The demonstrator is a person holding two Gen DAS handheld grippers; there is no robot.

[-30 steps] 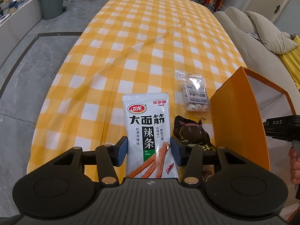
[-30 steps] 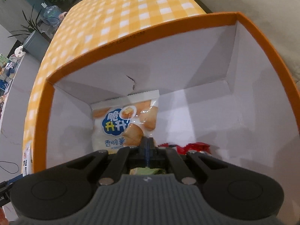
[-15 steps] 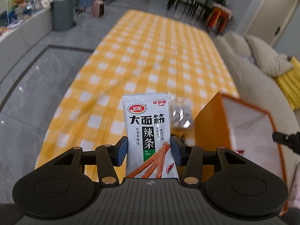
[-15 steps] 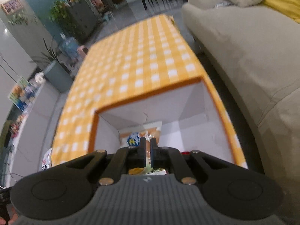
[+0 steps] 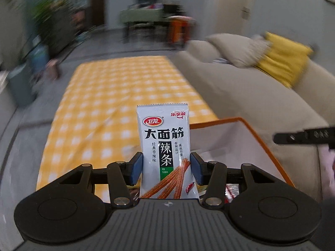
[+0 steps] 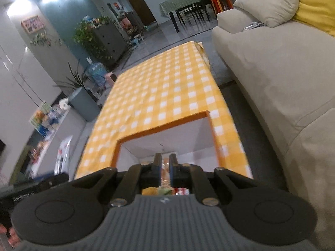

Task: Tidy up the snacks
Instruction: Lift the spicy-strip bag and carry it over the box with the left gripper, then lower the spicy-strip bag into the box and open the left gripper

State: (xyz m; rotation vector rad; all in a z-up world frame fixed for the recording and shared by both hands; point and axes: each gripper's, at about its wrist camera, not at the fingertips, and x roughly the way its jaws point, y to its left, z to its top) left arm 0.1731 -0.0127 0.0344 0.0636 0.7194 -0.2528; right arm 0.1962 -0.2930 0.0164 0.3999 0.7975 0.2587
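My left gripper (image 5: 166, 167) is shut on a white latiao snack packet (image 5: 165, 146) and holds it upright in the air, above the near left corner of the orange box (image 5: 261, 138). The box is white inside and stands on the yellow checked table (image 5: 117, 104). In the right wrist view the box (image 6: 165, 125) lies just ahead, with several snack packs (image 6: 165, 190) showing in it behind the fingers. My right gripper (image 6: 165, 165) is above the box, its fingers a narrow gap apart with nothing between them. The latiao packet (image 6: 62, 156) shows at the left edge.
A beige sofa (image 6: 272, 83) with a grey cushion and a yellow blanket runs along the table's right side. A grey bin and plants (image 6: 83, 96) stand on the floor to the left. A dining table and chairs (image 6: 182, 2) are far behind.
My left gripper has lifted the latiao packet off the table and swung right over the box. My right gripper has risen out of the box and its fingers have parted slightly.
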